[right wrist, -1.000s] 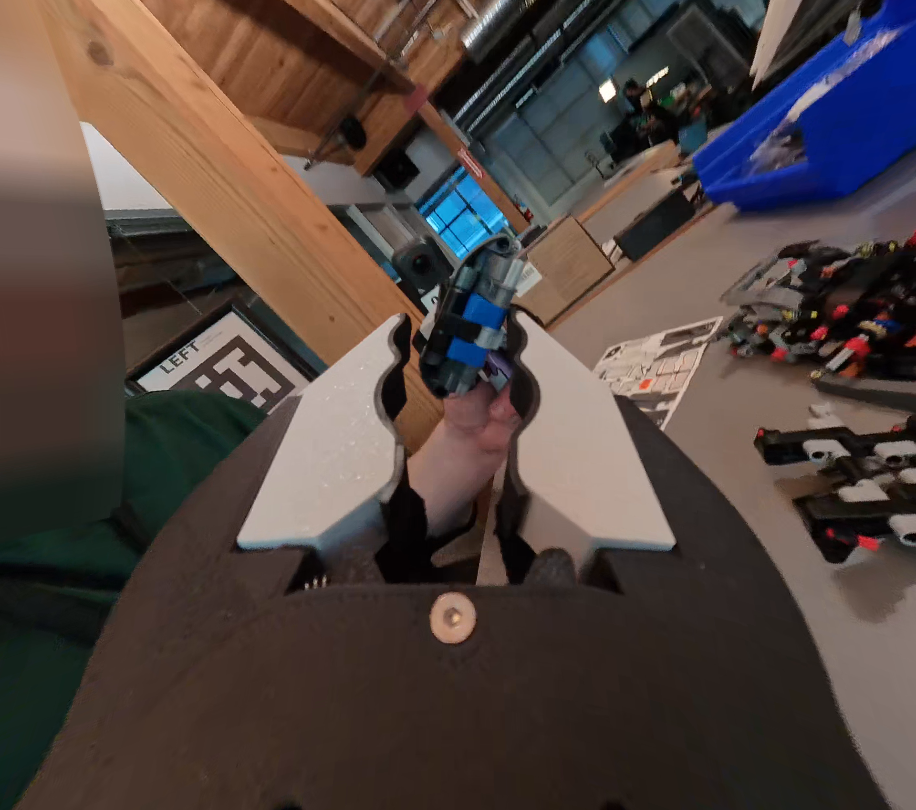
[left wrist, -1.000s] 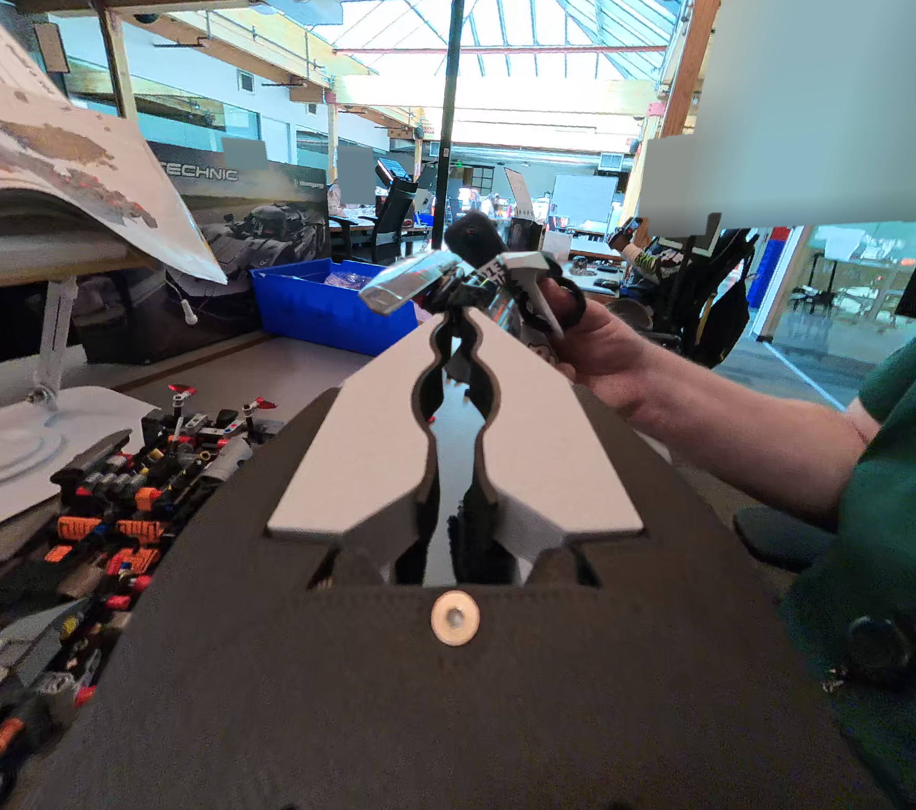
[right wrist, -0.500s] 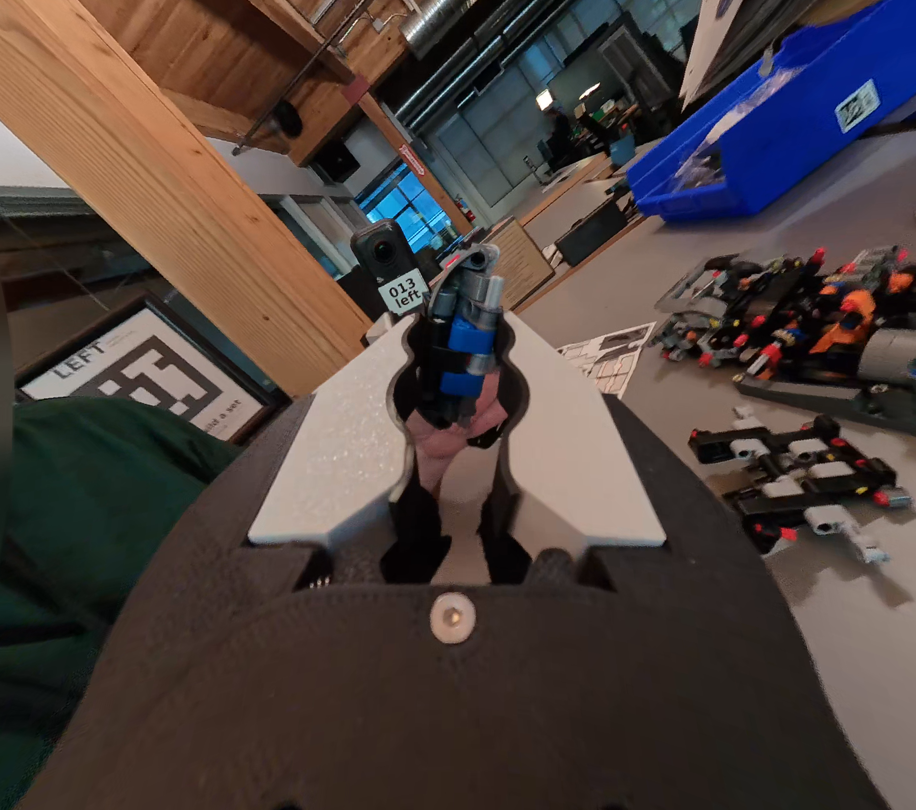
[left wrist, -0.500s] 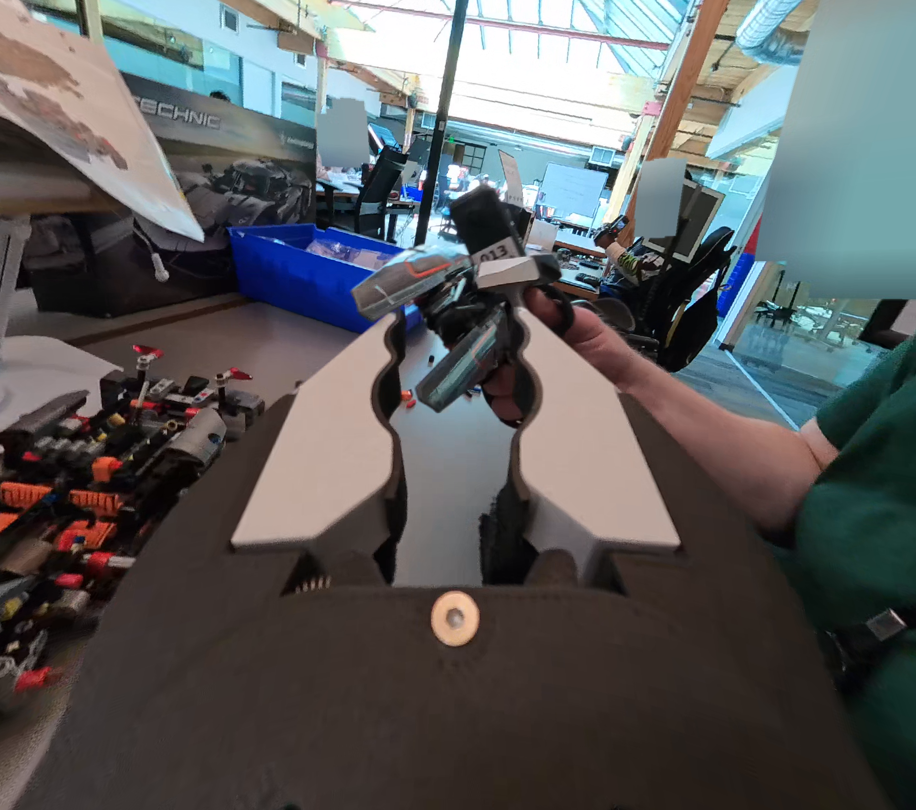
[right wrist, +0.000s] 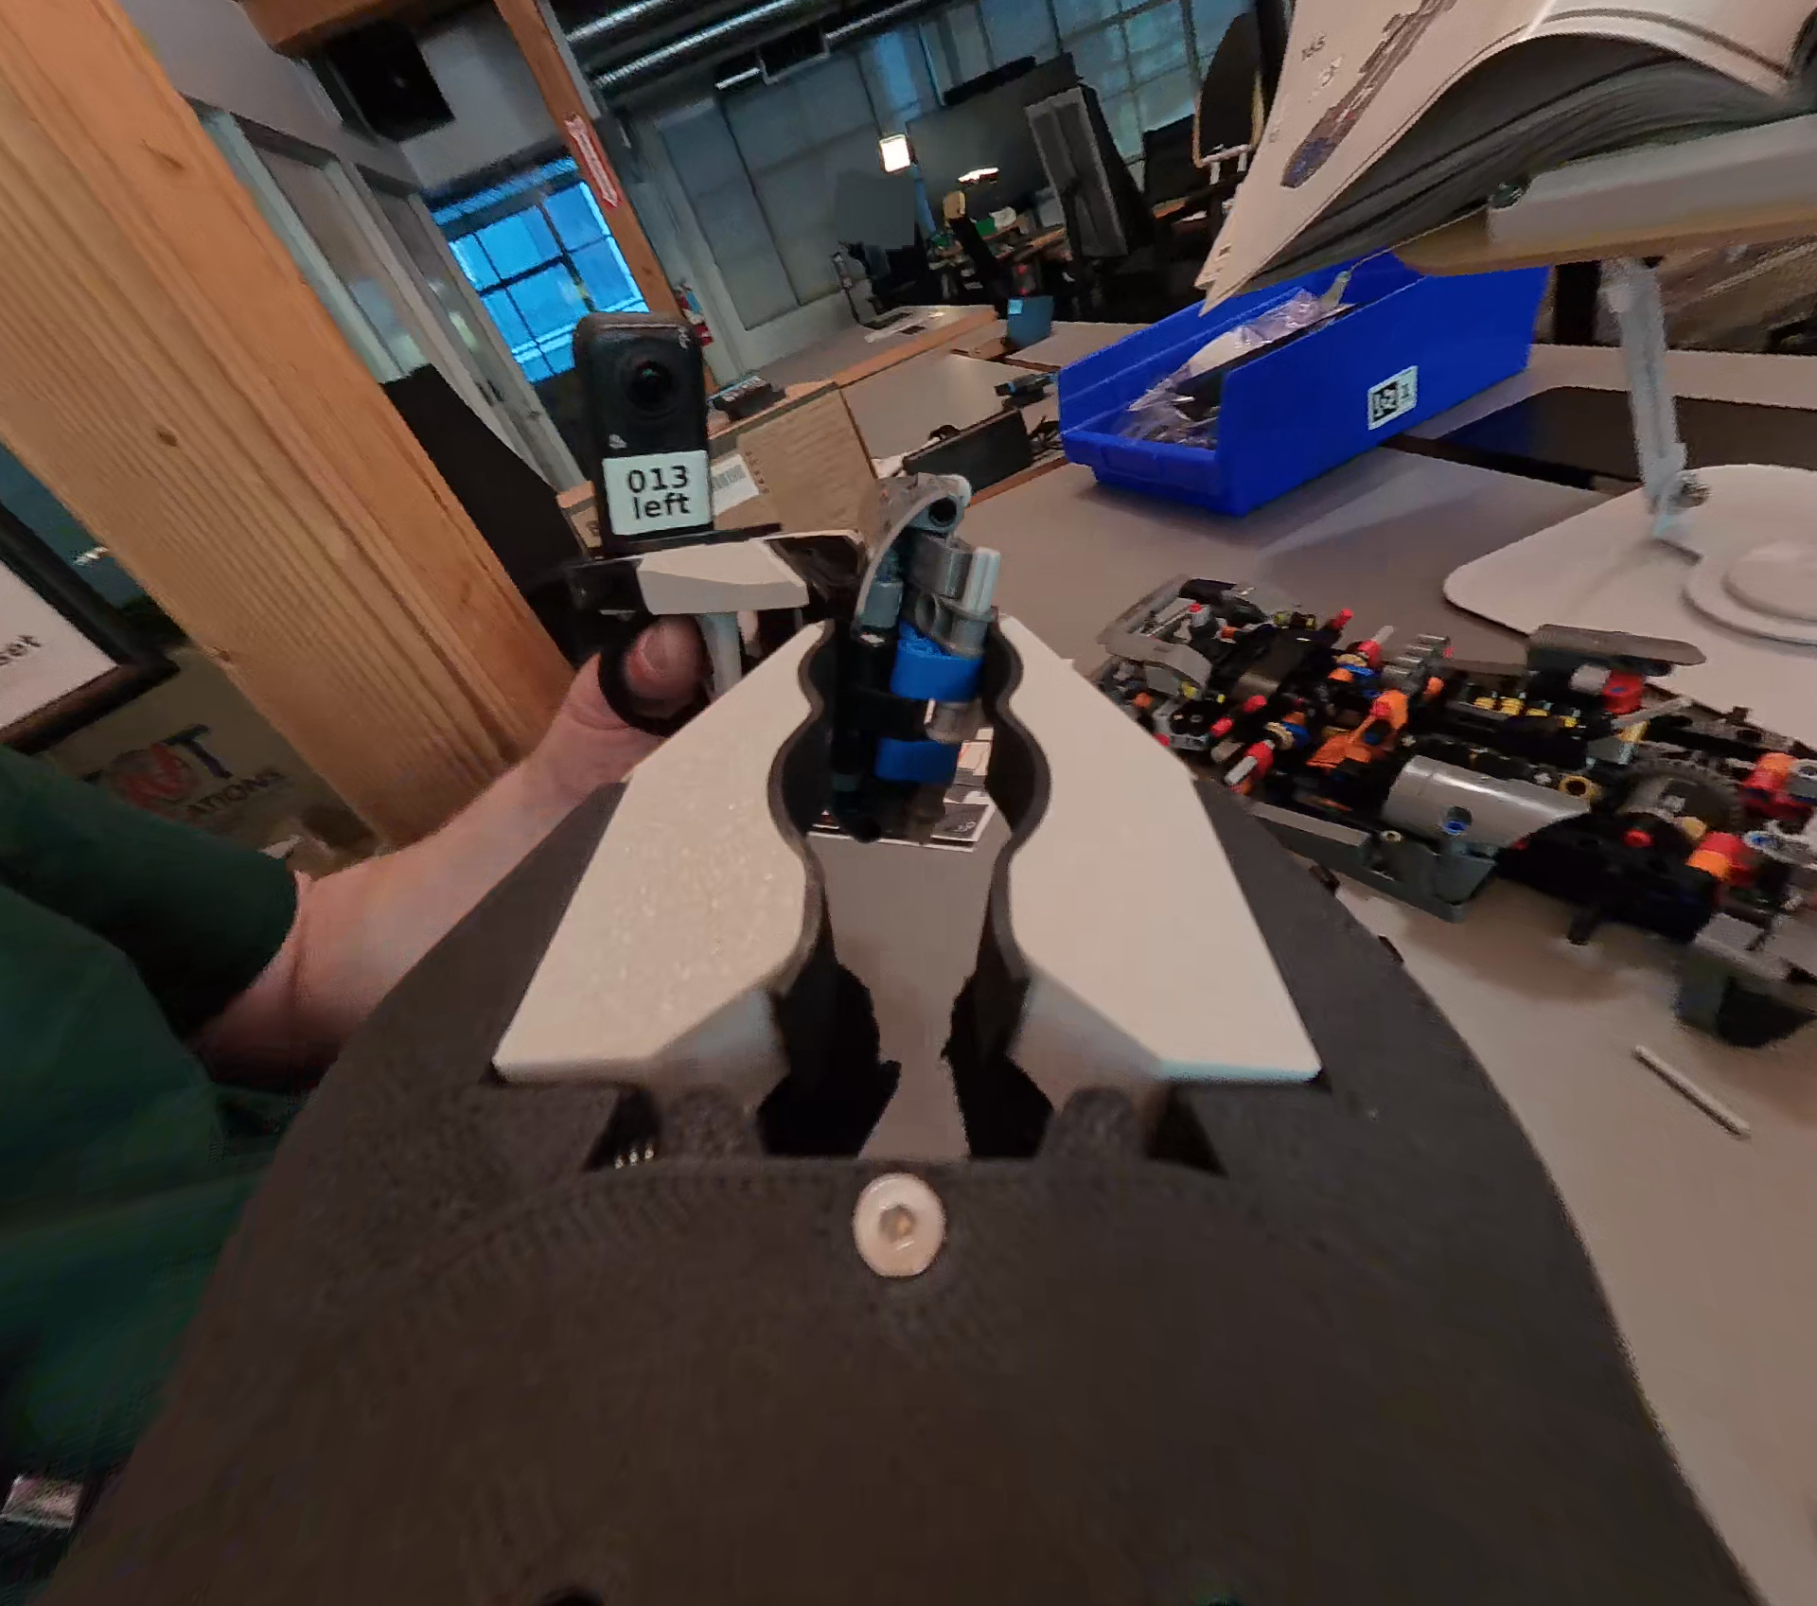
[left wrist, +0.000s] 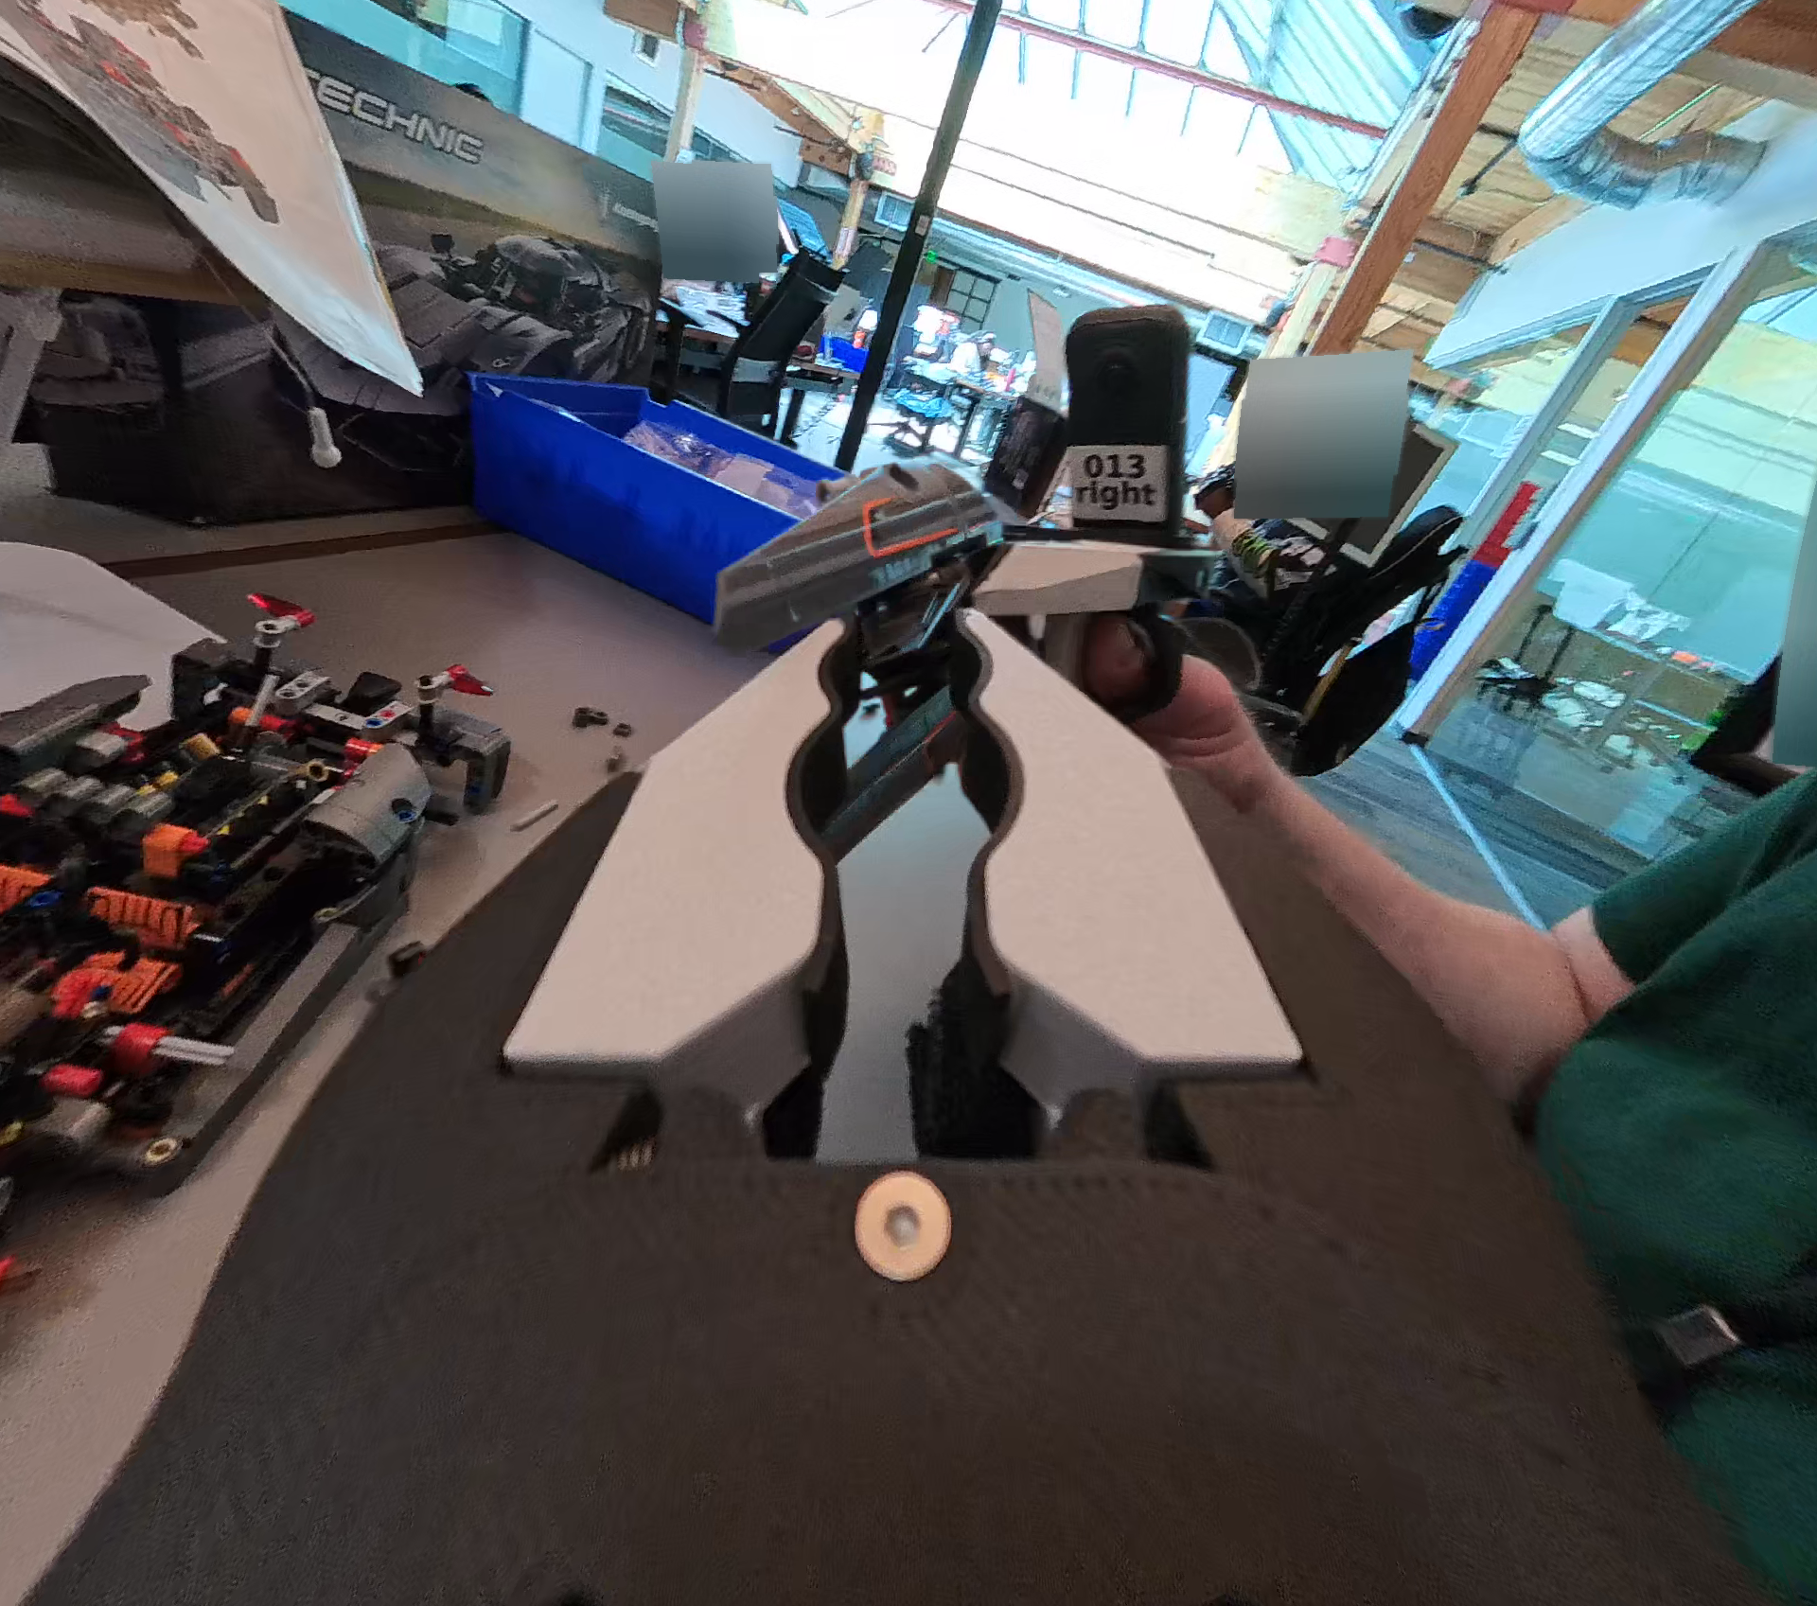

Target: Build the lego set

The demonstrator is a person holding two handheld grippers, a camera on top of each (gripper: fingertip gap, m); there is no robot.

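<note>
Jaws of both our left gripper (left wrist: 900, 654) and right gripper (right wrist: 909, 674) clench one lego sub-assembly (right wrist: 909, 654) in mid-air, its grey panel (left wrist: 850, 551) pointing left, above the table-bound chassis (right wrist: 1475, 757).

Left wrist view: bright daylight pours thru skylights (left wrist: 1131, 15) overhead, blown out to white w/ glare at centre. Right wrist view: dimmer, lit mostly by blue-tinted windows (right wrist: 536, 261) at the back. Both pics show strong fisheye bending; beams and a wooden post (right wrist: 197, 399) curve near the edges. Lego chassis (left wrist: 197, 821) at the table's left edge is motion-blurred, esp. lower corner. Soft shadows only.
</note>
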